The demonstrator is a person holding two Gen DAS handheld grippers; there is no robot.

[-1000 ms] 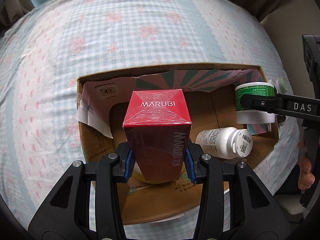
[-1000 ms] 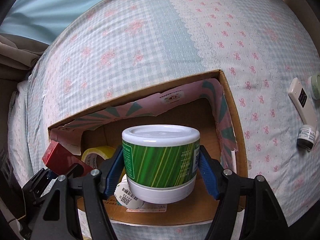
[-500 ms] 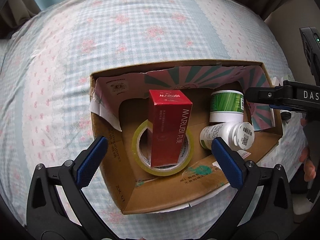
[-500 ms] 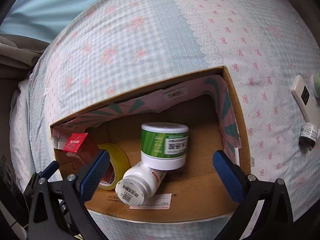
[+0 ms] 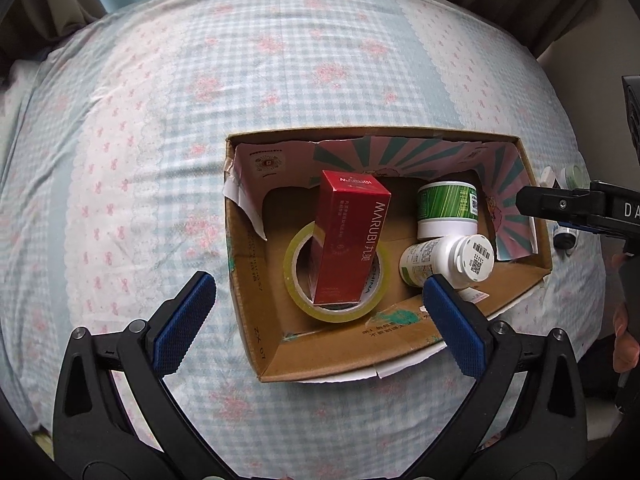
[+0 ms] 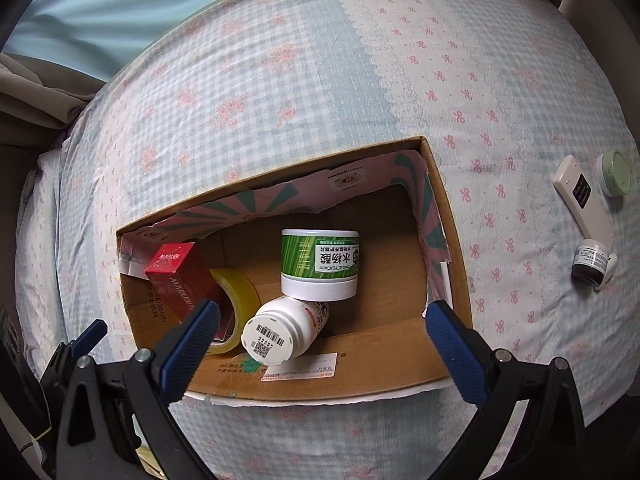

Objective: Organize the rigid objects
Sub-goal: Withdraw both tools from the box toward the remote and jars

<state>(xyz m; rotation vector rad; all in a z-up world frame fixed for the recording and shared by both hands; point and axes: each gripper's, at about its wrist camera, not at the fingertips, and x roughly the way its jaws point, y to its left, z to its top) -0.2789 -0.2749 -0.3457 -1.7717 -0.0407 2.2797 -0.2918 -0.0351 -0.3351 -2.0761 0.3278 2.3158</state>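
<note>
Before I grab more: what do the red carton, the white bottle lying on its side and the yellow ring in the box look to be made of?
Red MARUBI carton: probably paperboard under glossy film, judging by sharp folded edges and sheen.
White barcode-capped bottle: seems opaque, smooth moulded plastic with a ribbed cap.
Yellow ring: apparently a packing-tape roll, translucent glossy film wound around a core.

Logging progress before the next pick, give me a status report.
Left gripper and right gripper open, empty. Red box, green jar, white bottle in cardboard box. Remote outside.
</note>
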